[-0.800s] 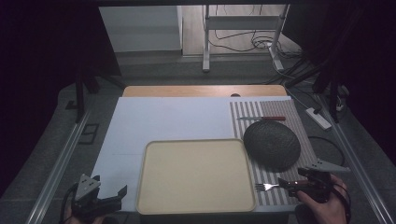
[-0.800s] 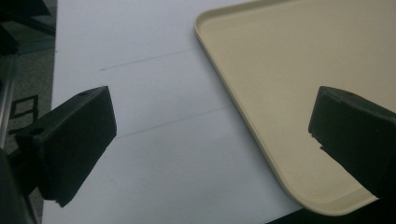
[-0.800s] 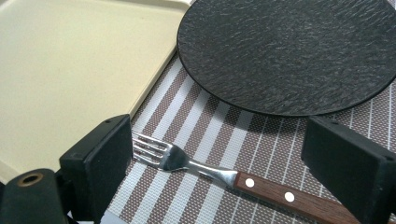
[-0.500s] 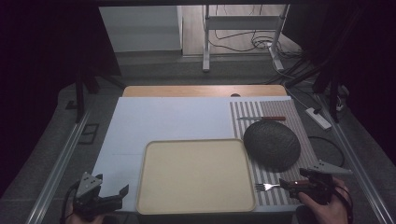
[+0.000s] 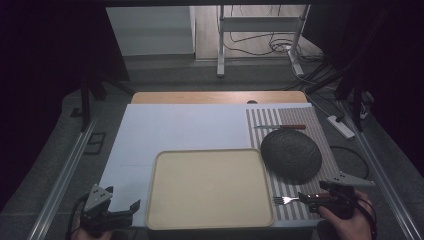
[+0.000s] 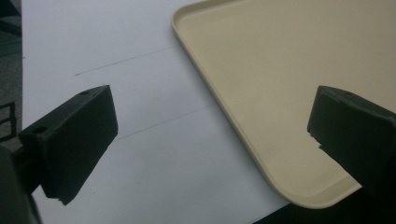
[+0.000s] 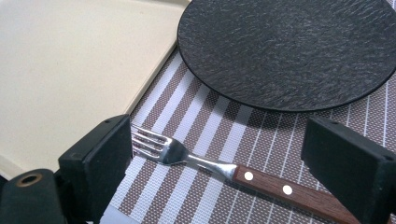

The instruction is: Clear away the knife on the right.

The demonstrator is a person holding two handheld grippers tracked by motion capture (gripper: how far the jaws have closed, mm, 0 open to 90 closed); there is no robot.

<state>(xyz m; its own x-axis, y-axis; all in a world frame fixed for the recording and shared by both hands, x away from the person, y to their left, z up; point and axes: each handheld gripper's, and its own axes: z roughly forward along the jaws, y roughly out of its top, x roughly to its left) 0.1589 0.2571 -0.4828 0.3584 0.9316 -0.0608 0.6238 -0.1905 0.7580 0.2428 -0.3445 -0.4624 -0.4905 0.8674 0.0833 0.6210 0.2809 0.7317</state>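
One tray (image 5: 209,187), one plate (image 5: 291,154), one fork (image 7: 224,170), one knife (image 5: 280,127) and two grippers appear: the left gripper (image 6: 210,140) stands left of the tray's near corner, jaws wide apart and empty, and the right gripper (image 7: 217,175) right of the tray, jaws apart. The fork's wooden handle is cut off at the lower edge of the right gripper view, and the knife beyond the plate is hard to make out. The fork lies on the striped mat (image 7: 261,135) just right of the tray, between the right gripper's jaws, tines beside the left jaw; contact cannot be told.
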